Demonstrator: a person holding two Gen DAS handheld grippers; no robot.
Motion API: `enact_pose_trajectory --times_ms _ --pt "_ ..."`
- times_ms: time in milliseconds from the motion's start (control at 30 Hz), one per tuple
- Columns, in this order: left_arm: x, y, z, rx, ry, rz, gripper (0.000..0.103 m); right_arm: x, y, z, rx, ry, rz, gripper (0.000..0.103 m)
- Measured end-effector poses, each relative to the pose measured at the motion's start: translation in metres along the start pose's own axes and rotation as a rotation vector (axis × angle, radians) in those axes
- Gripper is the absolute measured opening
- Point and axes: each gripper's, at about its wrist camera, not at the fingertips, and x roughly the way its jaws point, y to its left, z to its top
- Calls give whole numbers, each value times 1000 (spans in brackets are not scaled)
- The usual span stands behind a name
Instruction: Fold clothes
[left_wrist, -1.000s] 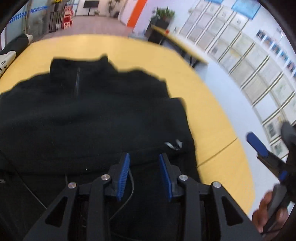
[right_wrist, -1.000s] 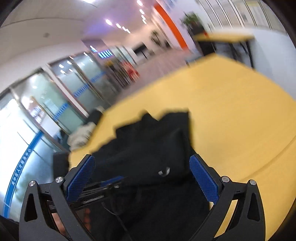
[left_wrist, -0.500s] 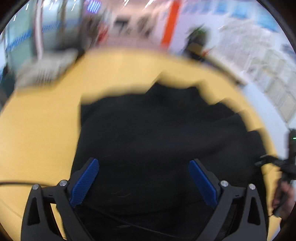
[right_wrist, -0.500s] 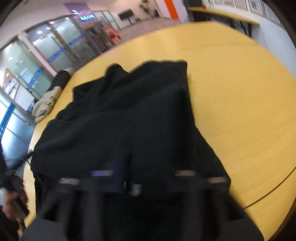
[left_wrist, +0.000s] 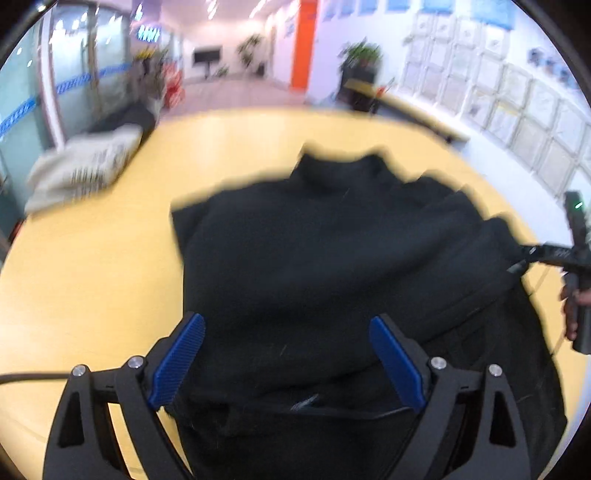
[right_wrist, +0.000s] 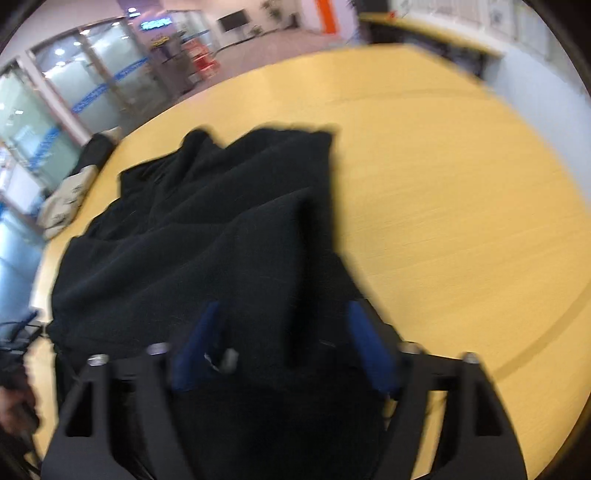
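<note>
the left gripper (left_wrist: 286, 363) fingers spread wide, empty, over the black garment (left_wrist: 332, 266) filling frame centre on the yellow table (left_wrist: 92, 277). right gripper (right_wrist: 282, 349) fingers part-open amid fabric, grip unclear. beige bag (left_wrist: 81, 166) upper left.

A black garment (left_wrist: 332, 266) lies spread on the yellow bench (left_wrist: 92, 288), collar toward the top of the frame. The left gripper (left_wrist: 288, 363) has its blue-padded fingers (left_wrist: 177, 360) wide apart over the near hem. A beige bundle (left_wrist: 81, 166) sits upper left.
</note>
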Motion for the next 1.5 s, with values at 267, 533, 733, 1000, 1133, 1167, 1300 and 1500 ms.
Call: enact_pose_trajectory --times_ms 267,533,733,1000,1133,1167,1300,1500 --pt "90 11 5 -11 183 20 102 -5 70 13 -219 -83 96 95" --pt "32 13 0 -40 137 10 101 13 45 -9 -195 -11 50 84" --pt "-116 29 -34 -71 155 3 101 -143 -3 -64 -212 -121 143 101" --pt "-254 17 -128 61 426 -18 101 -239 -67 -180 -257 128 57 101" --pt "-259 13 -169 -53 431 -67 101 -227 -87 -227 -243 177 119 101" --pt "-253 12 -179 -90 433 -82 101 -219 -89 -236 -246 183 137 100" --pt "-204 -5 -225 -159 493 -75 101 -188 -78 -259 -279 163 204 95" --pt "-157 -21 -266 -228 544 -24 98 -152 -73 -287 -329 164 156 83"
